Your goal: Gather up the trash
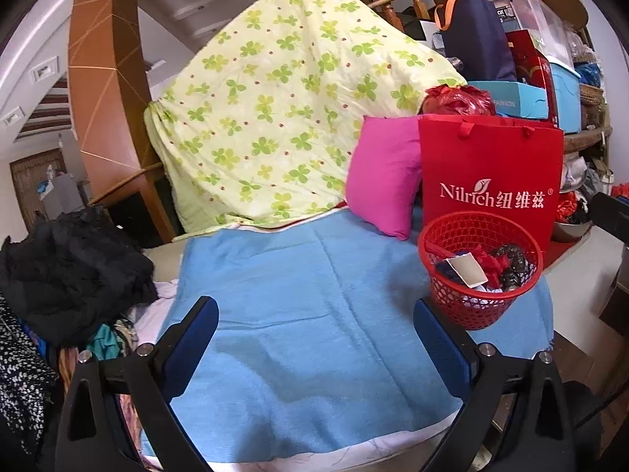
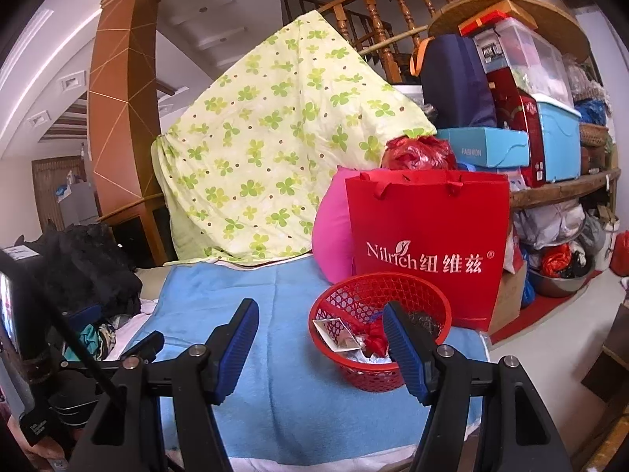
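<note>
**Trash gathered in the red basket, both grippers empty**

Trash is seen collected in a red mesh basket (image 1: 480, 271) that stands on the blue blanket (image 1: 298, 314), toward its right side and just in front of a red paper bag (image 1: 491, 181). A pink pillow (image 1: 383, 177) leans beside the bag, and a green-flowered quilt (image 1: 283, 118) is draped behind. A pile of dark clothes (image 1: 74, 271) lies off the blanket's left edge.

Inside the basket, a flat silvery wrapper (image 2: 334, 330), crumpled red scraps (image 1: 497, 265) and a dark crinkled piece can be made out; what lies beneath cannot be told. No loose litter is seen on the bare blanket, so the gathering is judged to be largely done.

The left gripper (image 1: 316, 334) is held spread wide above the blanket, with nothing between its pads. The right gripper (image 2: 320, 338) is likewise spread and empty, its right finger crossing in front of the basket; whether it touches the rim cannot be told.

The scraps are judged to be very light, soft and easily crushed, and the foil-like wrapper is likely slippery; an edge or a crumpled fold would be the best place to pinch. The basket itself is judged light and fairly stiff but springy, and is best taken by its thickened top rim, since a tilt could spill the contents.
</note>
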